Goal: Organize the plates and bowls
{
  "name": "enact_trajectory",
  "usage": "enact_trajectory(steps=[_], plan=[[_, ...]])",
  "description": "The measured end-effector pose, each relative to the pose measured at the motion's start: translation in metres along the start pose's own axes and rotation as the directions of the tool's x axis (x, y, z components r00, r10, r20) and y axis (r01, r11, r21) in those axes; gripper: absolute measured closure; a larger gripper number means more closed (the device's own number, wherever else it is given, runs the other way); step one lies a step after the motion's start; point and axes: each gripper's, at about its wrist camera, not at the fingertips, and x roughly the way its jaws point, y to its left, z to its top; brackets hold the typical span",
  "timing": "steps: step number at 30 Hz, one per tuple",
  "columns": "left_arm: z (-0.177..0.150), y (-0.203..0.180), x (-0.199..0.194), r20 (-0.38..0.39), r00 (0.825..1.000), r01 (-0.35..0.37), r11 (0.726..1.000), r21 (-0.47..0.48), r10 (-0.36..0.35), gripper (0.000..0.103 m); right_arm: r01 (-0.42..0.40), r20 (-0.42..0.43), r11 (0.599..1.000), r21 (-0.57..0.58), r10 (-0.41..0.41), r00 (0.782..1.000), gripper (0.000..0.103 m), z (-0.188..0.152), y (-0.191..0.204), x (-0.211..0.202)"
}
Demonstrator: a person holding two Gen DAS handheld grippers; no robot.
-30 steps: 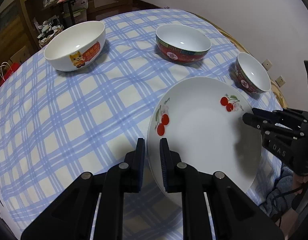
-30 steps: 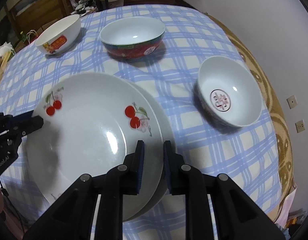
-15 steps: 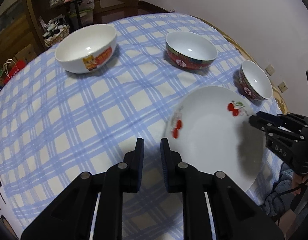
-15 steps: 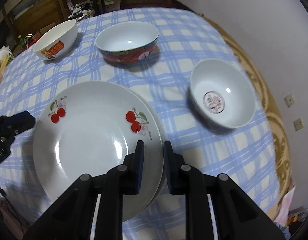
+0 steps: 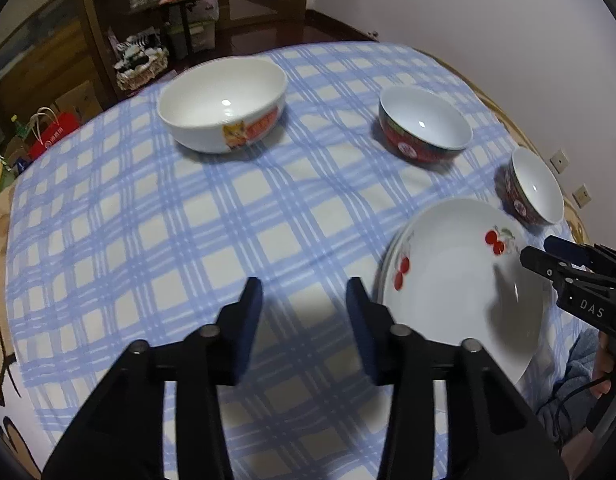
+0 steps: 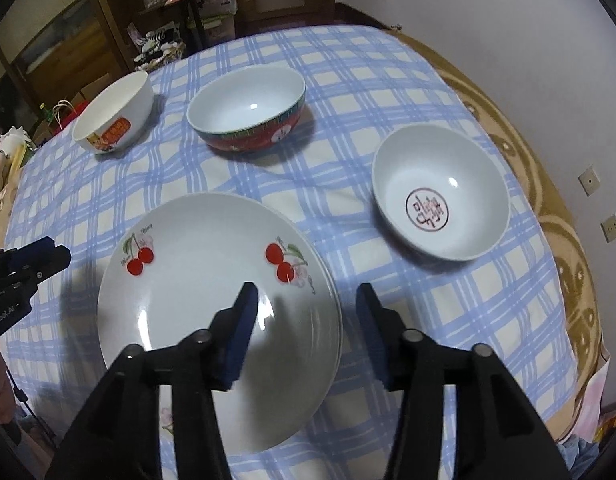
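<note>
A plain pale wall (image 5: 488, 20) faces cluttered dark wooden shelves (image 5: 108, 20).

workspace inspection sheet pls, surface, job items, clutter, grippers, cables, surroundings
surface: blue checked tablecloth on a round table.
job's things: cherry plate stacked on another plate; white cartoon bowl, large red bowl and small red bowl apart, upright, empty.
clutter: nothing seen on the cloth.
grippers: left gripper and right gripper jaws just opened, nothing between them.
cables: dark cable by the right gripper.
surroundings: wooden shelves, wall sockets.
</note>
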Motion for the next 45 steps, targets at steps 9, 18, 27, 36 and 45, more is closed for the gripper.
enact_trajectory(steps=[9,18,27,36,45], plan=[[0.007,0.01,-0.015,0.056,0.992,-0.116,0.993,0.03,0.114,0.015,-0.01,0.087,1.0,-0.023,0.012,0.996,0.012,0.01,0.01,-0.014],[0.011,0.018,-0.018,0.067,0.981,-0.186,0.982,0.022,0.184,0.015,-0.02,0.16,0.999,-0.029,0.024,0.987,0.005,0.012,0.018,-0.023],[0.012,0.022,-0.019,0.07,0.978,-0.2,0.98,0.016,0.199,0.015,-0.062,0.241,0.998,-0.035,0.068,0.968,0.004,0.014,0.023,-0.037],[0.026,0.033,-0.038,0.109,0.975,-0.196,0.981,0.005,0.194,0.015,-0.06,0.308,0.994,-0.095,0.087,0.948,0.004,0.034,0.037,-0.052],[0.068,0.062,-0.044,0.118,0.974,-0.187,0.981,-0.046,0.191,0.015,-0.064,0.378,0.986,-0.154,0.118,0.918,0.004,0.076,0.072,-0.065]])
